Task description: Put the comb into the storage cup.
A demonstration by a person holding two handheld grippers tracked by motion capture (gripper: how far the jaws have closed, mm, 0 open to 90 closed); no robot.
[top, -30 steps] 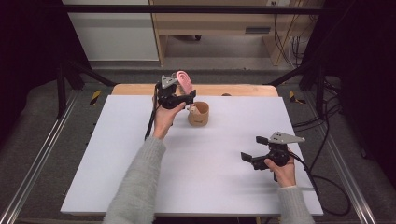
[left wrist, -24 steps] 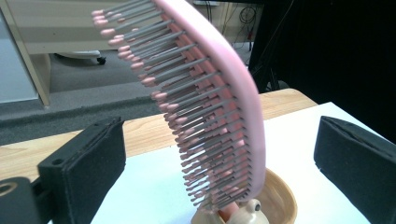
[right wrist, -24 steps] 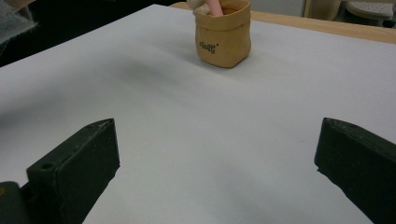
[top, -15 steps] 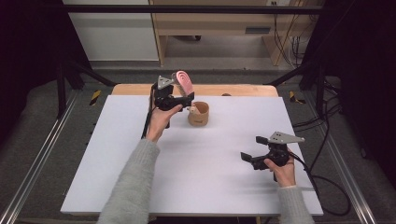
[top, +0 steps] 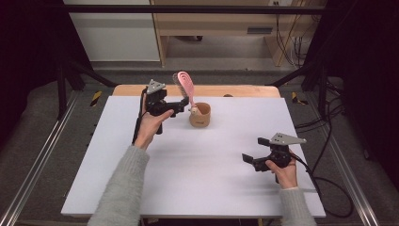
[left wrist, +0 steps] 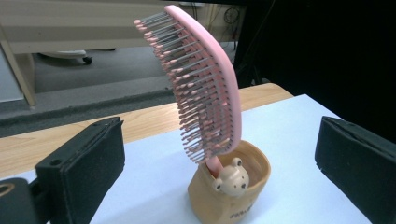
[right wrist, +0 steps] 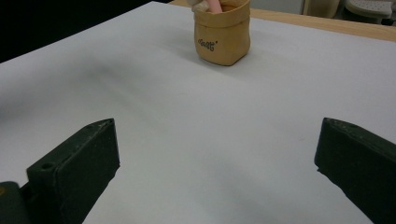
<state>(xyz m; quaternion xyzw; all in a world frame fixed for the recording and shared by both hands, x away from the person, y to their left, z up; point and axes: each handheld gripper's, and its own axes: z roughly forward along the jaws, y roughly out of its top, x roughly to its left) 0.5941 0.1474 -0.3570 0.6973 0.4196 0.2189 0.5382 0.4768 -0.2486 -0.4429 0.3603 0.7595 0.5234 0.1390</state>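
Nearest, right hand-held gripper (top: 250, 160): jaws spread wide with nothing between them, low over the white tabletop (top: 197, 179).
Left hand-held gripper (top: 183, 104): jaws have just been opening and stand wide, gripping nothing, just beside the cup.
Tan cup (left wrist: 231, 191): upright on the tabletop's far part, bear figure on its rim.
Pink hairbrush (left wrist: 205, 88): handle down in the cup, head leaning above.

Pink curved hairbrush (left wrist: 205, 88) handle sunk out of sight inside the tan bear-faced holder (left wrist: 233, 189), holder base cut off at frame bottom, its small print unreadable
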